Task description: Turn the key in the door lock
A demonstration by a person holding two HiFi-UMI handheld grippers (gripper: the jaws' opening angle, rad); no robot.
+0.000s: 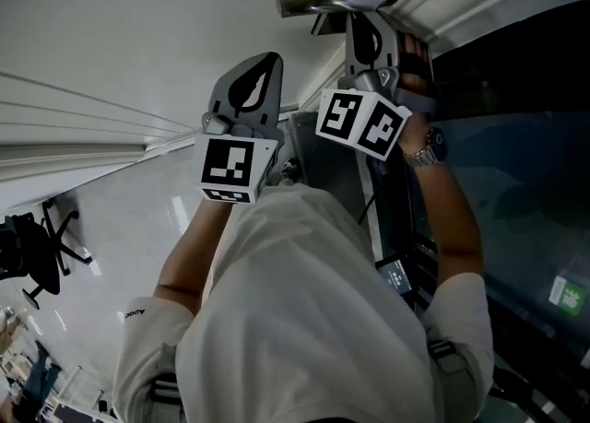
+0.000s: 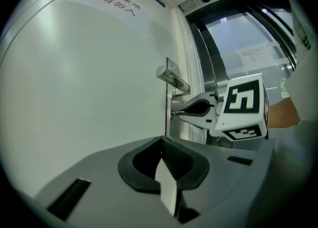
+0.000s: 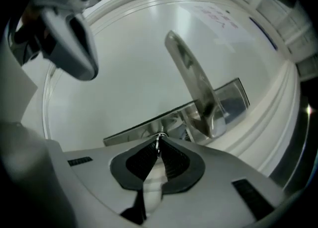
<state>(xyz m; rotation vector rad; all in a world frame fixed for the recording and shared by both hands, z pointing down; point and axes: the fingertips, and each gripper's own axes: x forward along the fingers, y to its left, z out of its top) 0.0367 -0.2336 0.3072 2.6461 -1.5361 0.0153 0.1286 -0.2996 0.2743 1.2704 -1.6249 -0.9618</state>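
Note:
A small metal key point(image 3: 158, 140) sits in the lock of the steel plate point(image 3: 124, 135) on a white door point(image 2: 89, 88). My right gripper point(image 3: 158, 146) is shut on the key's head, its tips right against the plate. The lever handle point(image 3: 191, 78) juts out just above and to the right of it. In the left gripper view the right gripper point(image 2: 180, 113) meets the key point(image 2: 174, 113) under the handle point(image 2: 171, 77). My left gripper point(image 2: 161, 142) hangs back from the door, shut with nothing in it. The head view has both grippers: left point(image 1: 275, 60), right point(image 1: 358, 20).
A dark glass panel point(image 2: 238, 38) with a paper notice point(image 2: 256, 55) stands right of the door frame. Red lettering point(image 2: 112, 1) is printed high on the door. An office chair point(image 1: 32, 255) stands on the pale floor behind the person.

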